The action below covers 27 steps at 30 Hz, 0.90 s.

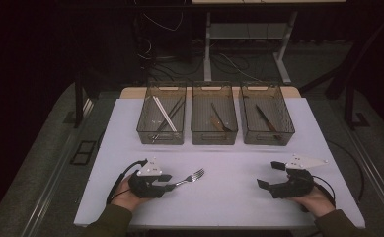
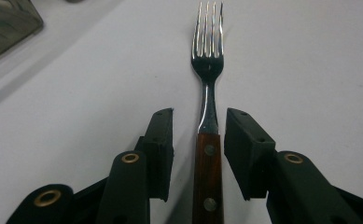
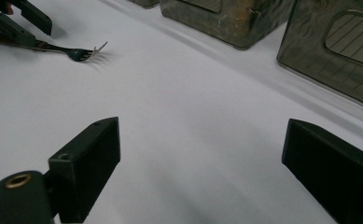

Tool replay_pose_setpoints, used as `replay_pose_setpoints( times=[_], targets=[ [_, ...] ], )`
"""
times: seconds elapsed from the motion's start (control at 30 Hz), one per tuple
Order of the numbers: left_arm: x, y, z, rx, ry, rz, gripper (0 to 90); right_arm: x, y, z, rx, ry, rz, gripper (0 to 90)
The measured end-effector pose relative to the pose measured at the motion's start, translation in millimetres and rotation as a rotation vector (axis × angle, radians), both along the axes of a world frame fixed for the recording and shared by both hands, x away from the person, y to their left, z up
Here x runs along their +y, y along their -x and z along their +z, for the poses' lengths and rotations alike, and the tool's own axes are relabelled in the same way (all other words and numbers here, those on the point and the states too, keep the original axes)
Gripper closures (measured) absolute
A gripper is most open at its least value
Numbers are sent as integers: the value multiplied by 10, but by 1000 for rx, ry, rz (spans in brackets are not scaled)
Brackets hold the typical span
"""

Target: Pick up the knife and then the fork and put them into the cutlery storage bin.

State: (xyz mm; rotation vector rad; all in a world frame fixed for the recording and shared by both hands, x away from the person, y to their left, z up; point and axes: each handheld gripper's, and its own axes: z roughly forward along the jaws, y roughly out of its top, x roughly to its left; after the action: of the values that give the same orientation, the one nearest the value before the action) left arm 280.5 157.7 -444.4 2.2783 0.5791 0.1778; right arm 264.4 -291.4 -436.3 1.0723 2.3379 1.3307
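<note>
Fork (image 2: pixel 208 140), three bins (image 1: pixel 214 129) (utensils inside)

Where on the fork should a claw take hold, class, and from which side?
Grip the fork by its wooden handle, approaching from the handle end along its length. It lies flat, tines pointing away; the left claw already straddles the handle, a gap either side.

The right tongs (image 3: pixel 201 170) stand wide apart at the bottom of the frame over the bare white desk (image 3: pixel 184 102). At the upper left lies a fork (image 3: pixel 72 50), its handle between the left tongs (image 3: pixel 18 25). Translucent bins (image 3: pixel 338 51) line the upper right.
</note>
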Motion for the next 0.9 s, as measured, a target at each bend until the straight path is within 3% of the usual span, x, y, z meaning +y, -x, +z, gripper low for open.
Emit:
replay_pose_setpoints(
  times=[0.13,0.33,0.9],
  targets=[
    [-34,-2,-31,16,-13,-15,661,-1,-3,-3,-1,4,0,116],
    [-53,25,-32,-3,-32,-35,755,3,-2,-4,-3,9,0,116],
    [-123,37,31,38,-64,17,773,4,-10,1,-1,7,1,116]
  ],
)
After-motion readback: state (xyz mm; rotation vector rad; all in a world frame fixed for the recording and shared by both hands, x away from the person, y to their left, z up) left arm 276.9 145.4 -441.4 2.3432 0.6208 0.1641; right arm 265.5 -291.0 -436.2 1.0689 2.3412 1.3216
